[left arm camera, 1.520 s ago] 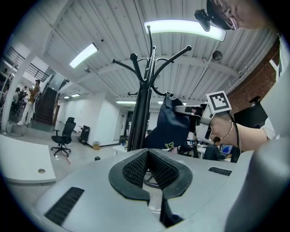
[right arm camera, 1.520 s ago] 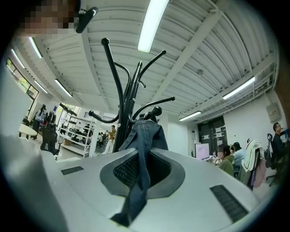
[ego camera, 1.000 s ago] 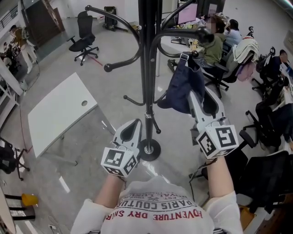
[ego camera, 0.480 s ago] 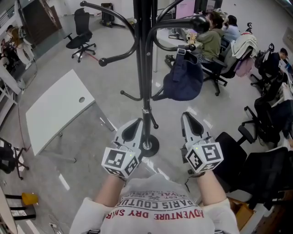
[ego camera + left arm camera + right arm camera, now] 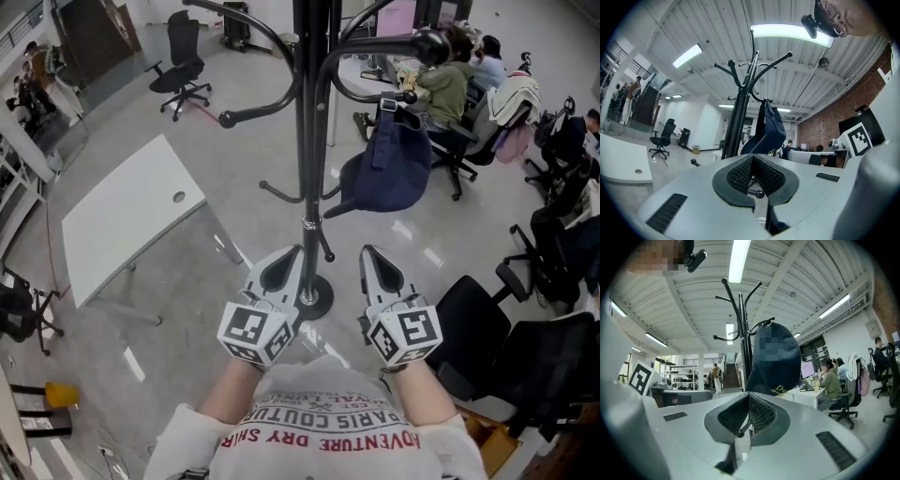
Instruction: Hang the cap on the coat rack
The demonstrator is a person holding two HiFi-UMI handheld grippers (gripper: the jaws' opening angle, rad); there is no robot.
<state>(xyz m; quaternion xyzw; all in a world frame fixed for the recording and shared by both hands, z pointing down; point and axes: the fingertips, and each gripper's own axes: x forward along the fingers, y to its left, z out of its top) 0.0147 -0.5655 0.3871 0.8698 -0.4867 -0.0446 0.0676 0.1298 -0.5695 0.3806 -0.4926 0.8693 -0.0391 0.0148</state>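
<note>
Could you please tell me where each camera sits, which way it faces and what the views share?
Head view: on the person's head, looking steeply down the coat rack; left tongs, right tongs and forearms show.
Left gripper view: on the left tongs, looking up along their shut jaws at the rack.
Right gripper view: on the right tongs, looking up along their shut jaws.
Shared: all three show the cap hanging on the rack.

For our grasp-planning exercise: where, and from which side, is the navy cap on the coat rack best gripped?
Probably low on the cap, from the person's side: its crown hangs free below the hook, clear of the pole.
</note>
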